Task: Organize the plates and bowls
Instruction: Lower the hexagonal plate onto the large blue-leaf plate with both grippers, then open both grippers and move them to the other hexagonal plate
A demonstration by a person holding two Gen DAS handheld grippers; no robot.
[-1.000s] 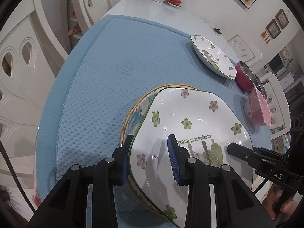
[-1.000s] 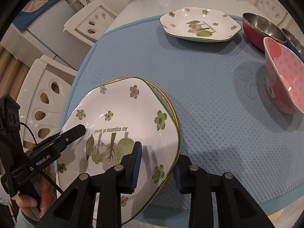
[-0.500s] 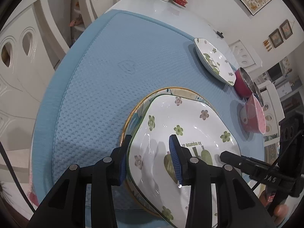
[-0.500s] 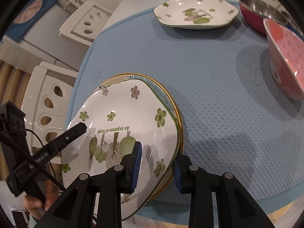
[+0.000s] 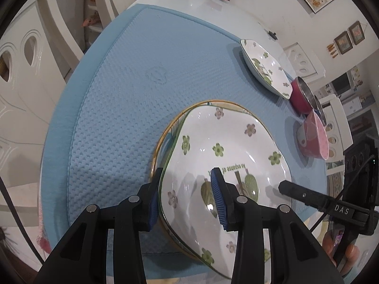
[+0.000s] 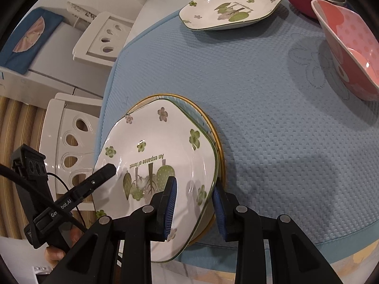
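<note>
A white plate with green and pink flowers (image 5: 225,146) (image 6: 154,142) hangs tilted just over a gold-rimmed plate (image 5: 156,151) (image 6: 220,146) near the front edge of the blue mat (image 5: 130,94). My left gripper (image 5: 186,177) is shut on its left rim, one pad outside and one inside the dish. On the opposite rim my right gripper (image 6: 194,184) is shut the same way. Each gripper's black finger also shows across the plate in the other view. Whether the floral plate touches the plate below, I cannot tell.
A second floral plate (image 5: 265,66) (image 6: 229,9) lies at the mat's far side. Beside it stand a red steel-lined bowl (image 5: 300,94) (image 6: 305,0) and a pink dotted bowl (image 5: 315,137) (image 6: 350,54). White chairs (image 5: 23,59) (image 6: 71,142) flank the table's left.
Both grippers have tilted a little with the floral plate still between them. More of the gold rim now shows past the plate's far edge. The other dishes have not moved.
</note>
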